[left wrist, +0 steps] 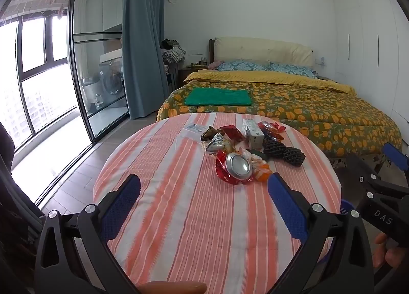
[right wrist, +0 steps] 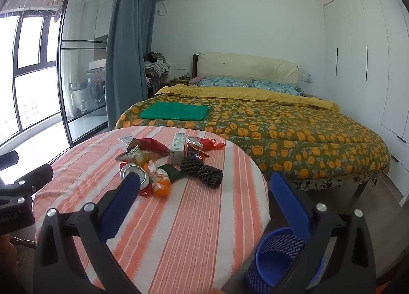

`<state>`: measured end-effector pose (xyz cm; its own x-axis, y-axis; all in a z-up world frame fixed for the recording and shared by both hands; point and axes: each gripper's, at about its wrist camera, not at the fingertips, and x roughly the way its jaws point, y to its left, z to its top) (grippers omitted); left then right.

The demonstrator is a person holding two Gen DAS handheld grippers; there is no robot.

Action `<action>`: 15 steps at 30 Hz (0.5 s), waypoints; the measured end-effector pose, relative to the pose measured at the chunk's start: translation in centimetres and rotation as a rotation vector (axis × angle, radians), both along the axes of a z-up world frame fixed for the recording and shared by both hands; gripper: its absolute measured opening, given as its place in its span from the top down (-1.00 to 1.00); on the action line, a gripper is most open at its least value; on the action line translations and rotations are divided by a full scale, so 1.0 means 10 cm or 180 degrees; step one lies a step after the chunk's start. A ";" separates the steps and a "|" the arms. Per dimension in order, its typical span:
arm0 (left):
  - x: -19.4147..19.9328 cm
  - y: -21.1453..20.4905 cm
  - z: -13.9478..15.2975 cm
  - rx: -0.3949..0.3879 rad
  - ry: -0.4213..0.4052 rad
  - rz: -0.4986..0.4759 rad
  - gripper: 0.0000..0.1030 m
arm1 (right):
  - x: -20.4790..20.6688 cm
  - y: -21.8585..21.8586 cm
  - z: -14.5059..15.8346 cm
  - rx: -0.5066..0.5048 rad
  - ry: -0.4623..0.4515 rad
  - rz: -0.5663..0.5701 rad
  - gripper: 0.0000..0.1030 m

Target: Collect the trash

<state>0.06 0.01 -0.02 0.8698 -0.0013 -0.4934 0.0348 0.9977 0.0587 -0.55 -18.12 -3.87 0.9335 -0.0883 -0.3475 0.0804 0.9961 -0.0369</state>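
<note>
Clerk: Left gripper (left wrist: 204, 189), item 1: black frame, 2 blue pads, jaws spread wide, nothing between them. It hangs over the near part of the round table (left wrist: 179, 217), tilted down toward the striped cloth.

Checker: And item 2?

Clerk: Right gripper (right wrist: 204, 189), same build, jaws equally wide, nothing held. Its left pad overlaps the can in the picture; contact cannot be told. Its right pad sits past the table's right edge, over the blue basket (right wrist: 271, 266).

Checker: Basket location?

Clerk: On the floor, near right of the table, tipped so its mesh wall and open mouth show. A person's fingertips (left wrist: 386, 250) appear at the right gripper's handle in the left view.

Checker: List the trash.

Clerk: All in 1 loose pile (left wrist: 245, 148) at the table's far middle. Nearest: a crushed red can (left wrist: 236, 166), silver end facing the grippers. Just right of it, an orange wrapper (left wrist: 262, 170). Farther right, 2 black honeycomb-mesh pieces (left wrist: 285, 152), touching each other. Behind those, a white carton (left wrist: 253, 131) lying on its side, with red and dark wrappers (left wrist: 272, 129) at its right. Left of the carton, a silvery packet (left wrist: 217, 142) and a dark red wrapper (left wrist: 230, 131). Far left of the pile, a flat white packet (left wrist: 195, 128), slightly apart.

Checker: Surroundings?

Clerk: Bed (left wrist: 306, 104) with an orange-flowered cover beyond the table, and a folded green cloth (left wrist: 218, 97) on it.
</note>
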 end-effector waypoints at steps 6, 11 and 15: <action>0.01 0.01 -0.01 -0.0021 -0.0014 0.0003 -0.92 | -0.01 0.00 0.01 -0.0027 -0.0008 0.0001 -0.91; 0.00 0.00 0.00 0.0000 -0.0022 0.0000 -0.92 | -0.03 0.00 0.01 -0.0027 -0.0002 -0.0006 -0.91; -0.01 0.00 0.01 -0.0004 -0.0018 0.0000 -0.92 | -0.03 0.00 0.02 -0.0027 0.0001 -0.0007 -0.91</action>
